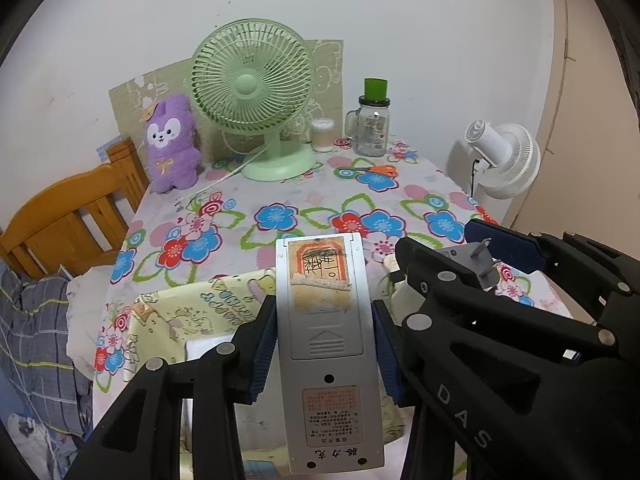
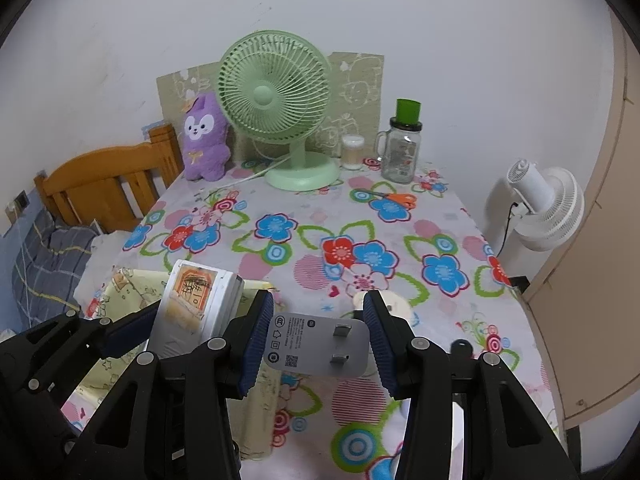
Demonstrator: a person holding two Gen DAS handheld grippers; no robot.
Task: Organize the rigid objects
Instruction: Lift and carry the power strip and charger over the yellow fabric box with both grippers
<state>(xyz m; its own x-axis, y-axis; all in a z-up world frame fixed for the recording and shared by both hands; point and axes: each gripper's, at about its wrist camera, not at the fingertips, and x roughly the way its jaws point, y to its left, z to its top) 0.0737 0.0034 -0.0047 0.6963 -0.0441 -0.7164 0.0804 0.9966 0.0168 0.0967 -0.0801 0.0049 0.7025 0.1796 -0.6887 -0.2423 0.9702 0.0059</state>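
Two grippers, two loads, both up off the worktop (image 2: 360, 216) at once! Left gripper (image 1: 325, 344) has its jaws closed in on the long sides of a remote control (image 1: 326, 360), held back-side up, nose toward twelve o'clock. Right gripper (image 2: 318, 344) has its jaws pinched on the short ends of a grey plug adapter (image 2: 318, 344), prong face toward the camera.

My read: this is the carry-and-place step. A yellow cartoon-print box (image 2: 132, 292) sits at the near edge, around seven o'clock from the green fan (image 2: 276, 108), and that looks the likely home, though I can't confirm it. To do it well, keep both grips level, bring one item down at a time so the two grippers, already close, don't collide, and release only once the piece rests on something.

The remote is silver-white and slab-shaped, with a peeling orange sticker near its nose, a ribbed battery cover and a printed label toward the tail. The adapter is a rounded grey block with two flat metal prongs and small printed marks. Both look hard and smooth, so slipping is the risk.
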